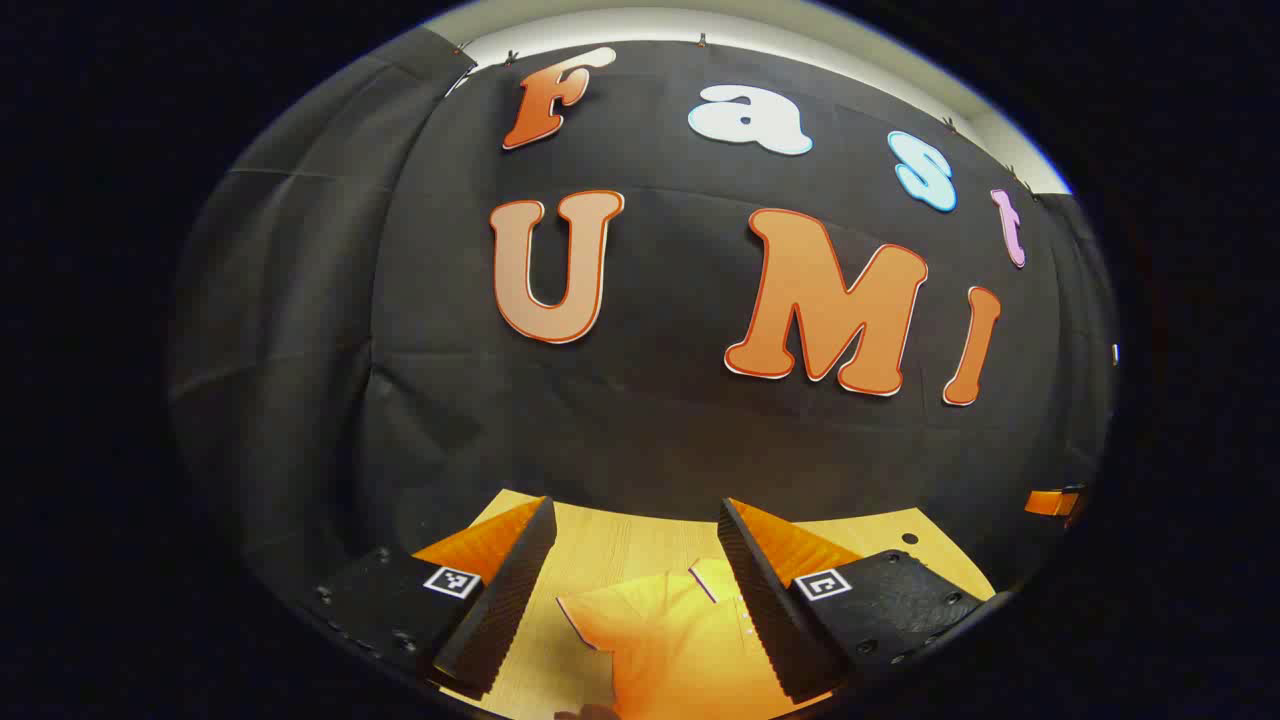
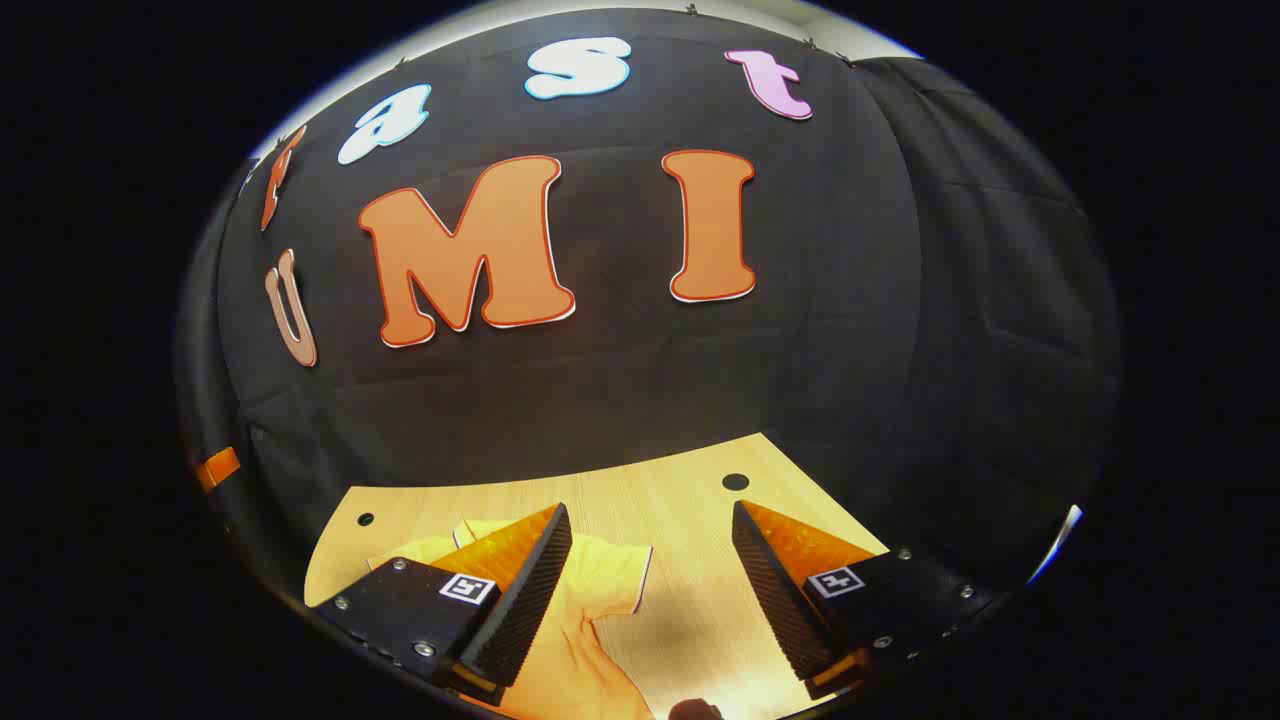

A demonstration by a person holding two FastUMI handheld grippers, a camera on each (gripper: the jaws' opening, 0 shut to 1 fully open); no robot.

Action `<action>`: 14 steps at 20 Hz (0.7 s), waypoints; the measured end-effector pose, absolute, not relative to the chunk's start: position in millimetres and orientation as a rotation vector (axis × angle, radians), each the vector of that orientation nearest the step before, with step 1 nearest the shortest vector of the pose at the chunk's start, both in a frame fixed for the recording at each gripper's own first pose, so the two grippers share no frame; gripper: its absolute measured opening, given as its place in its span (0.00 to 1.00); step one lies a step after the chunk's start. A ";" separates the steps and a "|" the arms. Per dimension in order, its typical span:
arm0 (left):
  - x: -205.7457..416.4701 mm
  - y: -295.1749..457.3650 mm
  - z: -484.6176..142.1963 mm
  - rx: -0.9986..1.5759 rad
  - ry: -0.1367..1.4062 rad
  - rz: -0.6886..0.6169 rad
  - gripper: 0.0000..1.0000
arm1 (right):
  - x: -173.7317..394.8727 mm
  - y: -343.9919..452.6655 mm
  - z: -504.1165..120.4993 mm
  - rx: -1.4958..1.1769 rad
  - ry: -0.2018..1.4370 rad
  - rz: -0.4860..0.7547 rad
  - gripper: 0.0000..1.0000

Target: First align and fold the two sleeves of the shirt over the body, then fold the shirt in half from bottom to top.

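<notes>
A yellow shirt point(image 1: 680, 640) lies flat on the wooden table point(image 1: 620, 545). In the left gripper view its sleeve and collar end show between and below the fingers of my left gripper point(image 1: 635, 590), which is open and held above the cloth. In the right gripper view the shirt point(image 2: 590, 600) lies to the lower left, one short sleeve reaching out towards the middle. My right gripper point(image 2: 650, 590) is open above the table, its left finger over the shirt and its right finger over bare wood. Nothing is held by either gripper.
The black cloth wall rises just behind the table's far edge. Small round holes point(image 2: 735, 482) mark the tabletop near its back corners. An orange object point(image 1: 1050, 502) shows at the far right of the left gripper view.
</notes>
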State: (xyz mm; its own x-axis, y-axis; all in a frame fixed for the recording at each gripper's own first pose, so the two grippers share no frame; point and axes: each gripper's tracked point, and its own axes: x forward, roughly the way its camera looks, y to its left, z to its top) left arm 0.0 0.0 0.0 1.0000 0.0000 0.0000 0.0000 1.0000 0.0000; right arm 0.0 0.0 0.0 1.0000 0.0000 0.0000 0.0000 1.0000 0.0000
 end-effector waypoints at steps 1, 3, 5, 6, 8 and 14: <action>-2.3 2.8 2.0 0.001 -0.004 0.009 0.98 | -0.8 0.6 -1.4 0.000 0.006 0.001 0.98; -2.3 -1.5 3.5 -0.007 -0.014 -0.001 0.98 | -1.4 1.6 -2.6 0.006 0.020 0.012 0.98; -6.1 -1.5 8.1 -0.010 -0.030 -0.016 0.98 | -1.8 1.1 -3.3 0.012 0.024 0.019 0.98; -8.6 -0.2 7.8 -0.001 -0.033 -0.013 0.98 | -2.1 1.2 -2.6 0.011 0.025 0.019 0.98; -11.0 -0.9 10.6 0.013 -0.040 -0.009 0.98 | -3.1 1.9 -5.0 0.017 0.034 0.022 0.98; -11.1 -5.7 12.2 -0.001 -0.046 -0.035 0.98 | -2.4 -1.2 -7.3 0.042 0.047 0.009 0.98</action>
State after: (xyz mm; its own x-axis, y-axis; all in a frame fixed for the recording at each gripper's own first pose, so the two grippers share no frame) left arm -11.1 -5.7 12.2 0.9983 -0.0353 0.0461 0.0353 0.9994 -0.0004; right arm -2.4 -1.2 -7.3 0.9989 0.0102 -0.0464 -0.0083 0.9991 0.0420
